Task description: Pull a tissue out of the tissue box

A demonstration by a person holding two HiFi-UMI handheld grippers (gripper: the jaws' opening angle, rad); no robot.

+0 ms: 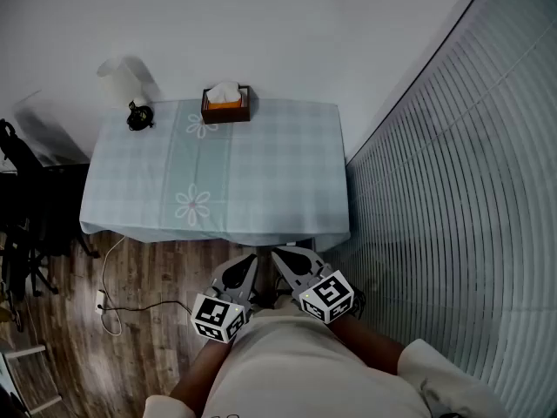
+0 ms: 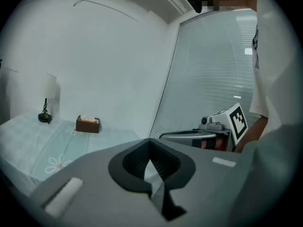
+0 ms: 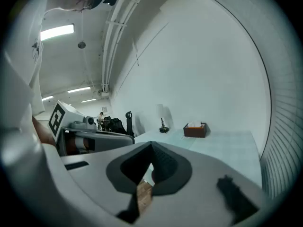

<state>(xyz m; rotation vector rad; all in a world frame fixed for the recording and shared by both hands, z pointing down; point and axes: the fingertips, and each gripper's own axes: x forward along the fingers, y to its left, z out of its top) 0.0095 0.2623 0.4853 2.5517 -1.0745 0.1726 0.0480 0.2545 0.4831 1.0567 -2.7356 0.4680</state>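
The tissue box [image 1: 226,105] sits at the far edge of the table [image 1: 261,177], against the wall, with a white tissue [image 1: 224,91] standing up out of its top. Its long side runs across the line of reach. Both grippers are held low and close to the person's body, short of the table's near edge, so the box lies well ahead of both pairs of jaws and across the whole tabletop. From the left gripper [image 2: 150,148] the box [image 2: 88,124] shows ahead and to the left; from the right gripper [image 3: 151,148] it [image 3: 195,130] shows ahead and to the right, since the two point slightly inward toward each other. The left one looks marginally better lined up with the box. Both pairs of jaws are closed tip to tip with nothing between them, tilted a little downward.
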